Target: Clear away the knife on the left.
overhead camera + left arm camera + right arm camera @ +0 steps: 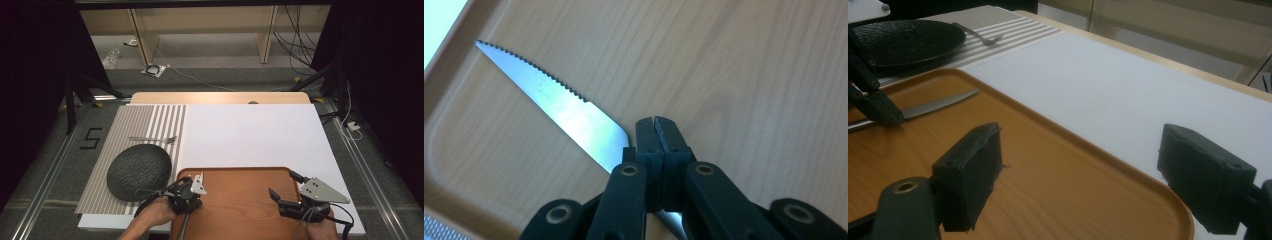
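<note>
Over the near left corner of the wooden tray (pixel 240 200), the left gripper (pixel 657 131) is pinching a serrated knife (pixel 555 106), its jaws clamped together on the metal where the blade meets the handle. The blade is lying low across the tray's surface, pointing toward the rim. The right gripper (pixel 1075 165) is hovering over the tray's right side, jaws spread wide and gripping nothing. A dark plate (pixel 139 171) and a fork (pixel 152 139) are resting on the striped mat (pixel 130 125) beside the tray.
</note>
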Demonstrator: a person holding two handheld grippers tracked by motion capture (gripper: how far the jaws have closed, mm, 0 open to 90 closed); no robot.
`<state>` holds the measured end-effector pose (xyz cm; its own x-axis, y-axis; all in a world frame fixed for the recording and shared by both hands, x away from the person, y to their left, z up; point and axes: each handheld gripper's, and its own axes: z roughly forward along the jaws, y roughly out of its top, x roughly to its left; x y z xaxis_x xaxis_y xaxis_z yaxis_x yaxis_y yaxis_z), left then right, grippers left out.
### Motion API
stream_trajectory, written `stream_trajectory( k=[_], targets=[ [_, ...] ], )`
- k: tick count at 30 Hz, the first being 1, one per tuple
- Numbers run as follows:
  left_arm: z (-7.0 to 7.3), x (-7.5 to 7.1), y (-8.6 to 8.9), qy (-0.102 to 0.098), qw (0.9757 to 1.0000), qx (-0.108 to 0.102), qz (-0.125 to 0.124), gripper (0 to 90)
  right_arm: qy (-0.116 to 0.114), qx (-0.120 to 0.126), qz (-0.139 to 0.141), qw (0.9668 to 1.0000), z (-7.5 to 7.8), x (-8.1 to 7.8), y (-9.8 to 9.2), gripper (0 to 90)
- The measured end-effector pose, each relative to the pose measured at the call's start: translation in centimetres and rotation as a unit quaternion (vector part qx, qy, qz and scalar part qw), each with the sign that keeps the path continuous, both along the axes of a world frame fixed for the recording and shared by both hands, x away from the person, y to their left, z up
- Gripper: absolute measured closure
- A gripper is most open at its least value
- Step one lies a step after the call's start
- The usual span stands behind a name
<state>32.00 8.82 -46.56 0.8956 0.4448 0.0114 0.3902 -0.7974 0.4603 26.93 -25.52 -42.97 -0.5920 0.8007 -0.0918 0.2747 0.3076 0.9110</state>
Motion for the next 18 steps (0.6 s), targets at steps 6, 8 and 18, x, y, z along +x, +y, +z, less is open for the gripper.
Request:
stream_trajectory(
  k=[6,8,18],
  targets=[
    [0.1,0.1,0.6,0.001,0.9998,0.011,0.015,89.0,0.0,0.0,0.0,1.0,0.0,0.0,0.0,18.9],
    [0.1,0.2,0.9,0.005,0.9997,0.013,0.019,89.0,0.0,0.0,-0.001,1.0,0.0,0.0,0.0,18.9],
    [0.3,0.4,2.2,0.018,0.9989,0.028,0.033,88.9,0.0,-0.001,0.0,1.0,0.0,0.0,0.0,19.0]
  ],
)
